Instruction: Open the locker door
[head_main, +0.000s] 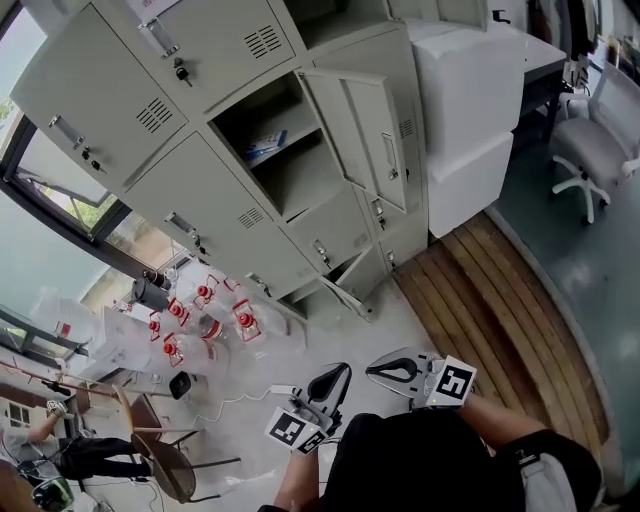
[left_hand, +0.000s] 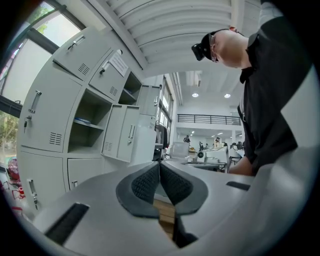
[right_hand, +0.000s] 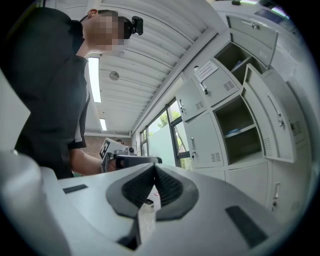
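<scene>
Well apart from the pale-grey sheet-metal locker (head_main: 215, 205), its flat door (head_main: 362, 140) hanging open, the grey plastic left gripper (head_main: 338, 372) and right gripper (head_main: 384, 371) are hovering closed (ribbed black pads (left_hand: 145, 183) touching, nothing between).

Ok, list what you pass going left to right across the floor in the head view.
Red-capped bottles → left gripper, jaws together → right gripper, jaws together → grey office chair. The wooden planking overlaps the right gripper's span, so it is left out.

Red-capped jugs (head_main: 205, 322) on pale floor (head_main: 395, 335)
</scene>
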